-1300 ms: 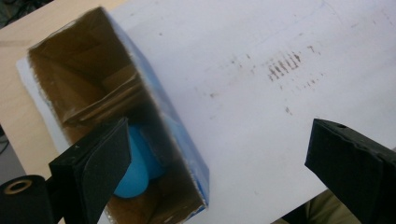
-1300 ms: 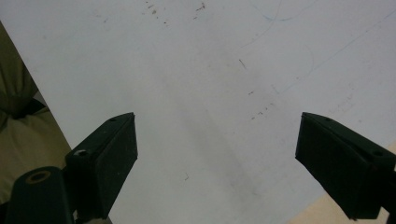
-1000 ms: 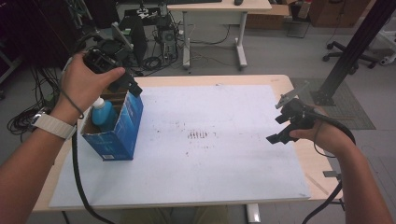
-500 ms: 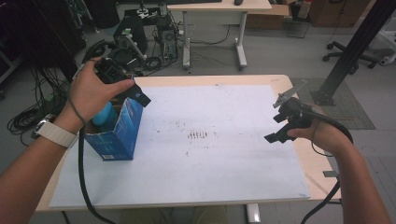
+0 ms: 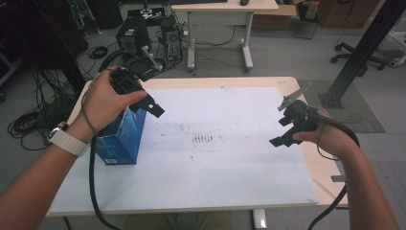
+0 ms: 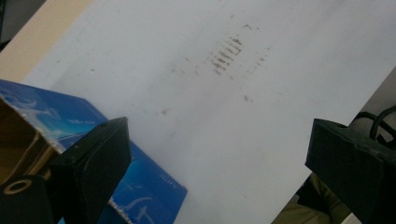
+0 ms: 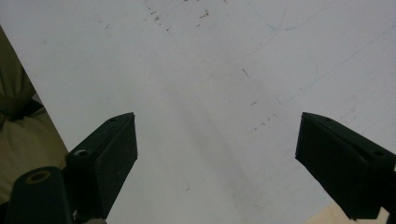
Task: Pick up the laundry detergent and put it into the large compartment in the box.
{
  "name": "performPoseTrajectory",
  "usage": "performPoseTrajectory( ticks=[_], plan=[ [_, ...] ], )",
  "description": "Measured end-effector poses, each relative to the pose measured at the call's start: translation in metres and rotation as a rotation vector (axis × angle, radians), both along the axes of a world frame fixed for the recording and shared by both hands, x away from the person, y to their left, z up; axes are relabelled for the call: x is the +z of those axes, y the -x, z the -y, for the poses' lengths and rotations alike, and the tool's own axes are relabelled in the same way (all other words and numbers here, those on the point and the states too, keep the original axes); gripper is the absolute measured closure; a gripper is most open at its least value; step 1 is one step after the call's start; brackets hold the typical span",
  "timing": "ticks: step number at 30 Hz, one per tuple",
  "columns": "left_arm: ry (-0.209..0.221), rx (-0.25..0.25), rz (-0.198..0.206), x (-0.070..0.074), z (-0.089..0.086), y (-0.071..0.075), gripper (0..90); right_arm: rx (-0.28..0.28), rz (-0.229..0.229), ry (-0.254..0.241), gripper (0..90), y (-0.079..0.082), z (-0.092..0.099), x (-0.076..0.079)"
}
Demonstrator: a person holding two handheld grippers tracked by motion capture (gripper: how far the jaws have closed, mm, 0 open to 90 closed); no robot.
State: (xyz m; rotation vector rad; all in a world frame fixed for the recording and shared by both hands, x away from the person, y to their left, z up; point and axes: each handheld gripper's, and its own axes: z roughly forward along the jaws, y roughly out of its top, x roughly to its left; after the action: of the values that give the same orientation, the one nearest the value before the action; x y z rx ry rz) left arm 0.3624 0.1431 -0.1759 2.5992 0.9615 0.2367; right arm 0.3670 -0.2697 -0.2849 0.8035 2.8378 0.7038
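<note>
1 blue cardboard box (image 5: 122, 139) stands upright at the left side of the table (image 5: 230, 81), on the white sheet (image 5: 215, 163) that covers most of it. Its top is open; in the left gripper view the brown inner flap shows, but the contents cannot be made out. Pale printing runs along the box's blue side, too blurred to read. The left gripper (image 5: 154, 108) is held just above the box's open top, jaws spread wide with nothing between them. The right gripper (image 5: 280, 140) hangs over the sheet's right edge, well apart from the box, jaws likewise wide and empty. 2 grippers counted.
</note>
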Motion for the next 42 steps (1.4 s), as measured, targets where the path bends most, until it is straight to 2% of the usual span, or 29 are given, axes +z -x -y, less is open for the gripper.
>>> performPoseTrajectory(
  ticks=[6,21,33,42],
  plan=[
    [-0.014,-0.039,0.008,-0.012,0.01,0.004,6.9,0.002,0.002,0.002,12.8,-0.002,-0.002,0.001],
    [-0.008,-0.138,0.016,-0.026,0.023,0.017,6.7,0.008,-0.004,0.003,12.7,-0.005,-0.007,-0.003],
    [-0.031,-0.203,0.011,-0.039,0.031,0.022,6.7,0.007,-0.007,0.002,12.4,-0.006,-0.008,-0.006],
    [-0.025,-0.204,0.007,-0.042,0.031,0.022,6.8,0.009,-0.01,0.001,12.4,-0.008,-0.01,-0.007]
  ],
)
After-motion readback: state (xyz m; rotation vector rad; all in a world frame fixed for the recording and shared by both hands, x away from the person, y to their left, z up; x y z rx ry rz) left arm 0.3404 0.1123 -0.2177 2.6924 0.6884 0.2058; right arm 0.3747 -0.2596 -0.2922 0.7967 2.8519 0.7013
